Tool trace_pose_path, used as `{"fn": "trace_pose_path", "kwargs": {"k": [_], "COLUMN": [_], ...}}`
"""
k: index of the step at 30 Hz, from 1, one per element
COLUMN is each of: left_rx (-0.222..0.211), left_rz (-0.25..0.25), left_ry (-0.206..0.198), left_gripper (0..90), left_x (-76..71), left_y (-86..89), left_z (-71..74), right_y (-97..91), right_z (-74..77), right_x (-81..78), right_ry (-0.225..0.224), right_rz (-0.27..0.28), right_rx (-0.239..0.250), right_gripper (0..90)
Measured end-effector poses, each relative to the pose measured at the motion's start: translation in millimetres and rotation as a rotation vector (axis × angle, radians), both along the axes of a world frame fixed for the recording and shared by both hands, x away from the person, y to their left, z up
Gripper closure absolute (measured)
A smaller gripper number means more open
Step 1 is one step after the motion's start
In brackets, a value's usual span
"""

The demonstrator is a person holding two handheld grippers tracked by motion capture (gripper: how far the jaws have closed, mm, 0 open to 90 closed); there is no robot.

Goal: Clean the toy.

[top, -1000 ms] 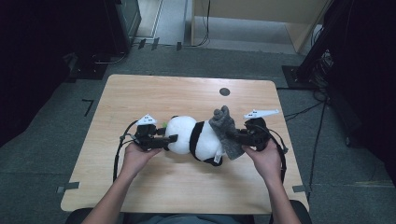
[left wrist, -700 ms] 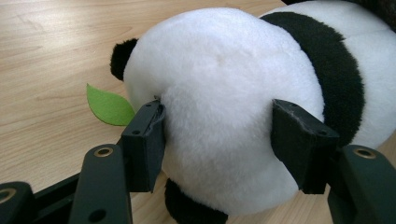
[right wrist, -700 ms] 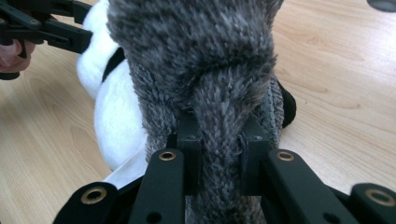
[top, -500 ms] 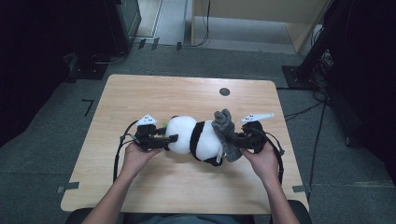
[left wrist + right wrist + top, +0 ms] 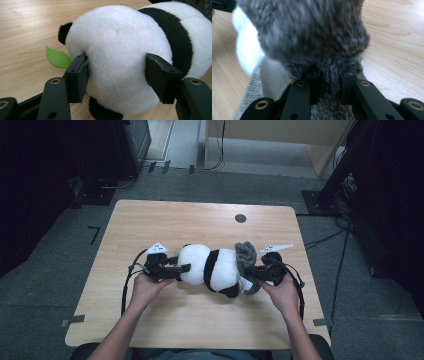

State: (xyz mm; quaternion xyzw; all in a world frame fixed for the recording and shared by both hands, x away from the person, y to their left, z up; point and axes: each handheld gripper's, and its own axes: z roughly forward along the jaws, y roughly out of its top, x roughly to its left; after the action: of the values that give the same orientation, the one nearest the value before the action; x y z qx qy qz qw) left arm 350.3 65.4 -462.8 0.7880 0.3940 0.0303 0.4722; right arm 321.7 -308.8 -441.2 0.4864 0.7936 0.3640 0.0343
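Observation:
A black-and-white plush panda (image 5: 210, 265) lies on its side across the middle of the wooden table (image 5: 200, 220). My left gripper (image 5: 182, 268) is shut on its white head (image 5: 120, 50), the pads pressed into the fur on both sides (image 5: 117, 75). A green felt leaf (image 5: 58, 58) sticks out by the head. A grey knitted piece (image 5: 246, 252) sits over the panda's other end. My right gripper (image 5: 249, 275) is shut on a bunched fold of that grey knit (image 5: 312, 30), pinched narrow between the jaws (image 5: 329, 85). A white tag (image 5: 270, 75) hangs beside it.
A small black round hole (image 5: 240, 218) sits in the table's far half. Cables loop from both grippers over the tabletop (image 5: 127, 285). Dark equipment and a black stand (image 5: 345, 175) stand on the grey floor beyond the table.
My right hand has sunk toward the table with the grey knit, which now sits lower against the panda's end. The left hand and the panda's head have kept still.

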Motion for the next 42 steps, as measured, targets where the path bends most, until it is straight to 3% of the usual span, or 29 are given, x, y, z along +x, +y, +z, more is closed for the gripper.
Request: {"fn": "trace_pose_path", "kwargs": {"k": [8, 15, 21, 27, 31, 35, 42], "left_rx": [-0.002, -0.004, -0.001, 0.000, 0.007, 0.010, 0.015], "left_rz": [0.002, 0.003, 0.003, 0.002, -0.002, -0.003, -0.005], "left_ry": [0.003, 0.006, 0.006, 0.006, 0.004, 0.002, 0.002], "left_gripper": [37.8, 37.8, 37.7, 37.7, 37.6, 37.6, 37.4], "left_x": [0.1, 0.3, 0.0, 0.0, -0.1, 0.0, 0.1], "left_y": [0.3, 0.3, 0.3, 0.5, 1.1, 1.0, 1.1], "left_z": [-0.4, -0.5, -0.3, -0.2, 0.0, 0.2, 0.4], "right_y": [4.1, 2.7, 2.9, -0.4, -9.2, -19.6, -24.9], "right_z": [-12.9, -21.7, -28.9, -25.4, -19.1, -11.9, 9.4], "right_x": [4.6, 10.0, 15.8, 16.1, 16.2, 14.8, 8.9], "right_ry": [0.031, 0.053, 0.085, 0.078, 0.063, 0.040, -0.017], "right_rz": [0.004, -0.002, -0.010, -0.018, -0.061, -0.099, -0.113], "right_rx": [-0.046, -0.027, -0.045, -0.055, -0.062, -0.038, 0.017], "right_gripper": [75.7, 75.5, 75.2, 75.8, 76.0, 76.6, 76.7]}}
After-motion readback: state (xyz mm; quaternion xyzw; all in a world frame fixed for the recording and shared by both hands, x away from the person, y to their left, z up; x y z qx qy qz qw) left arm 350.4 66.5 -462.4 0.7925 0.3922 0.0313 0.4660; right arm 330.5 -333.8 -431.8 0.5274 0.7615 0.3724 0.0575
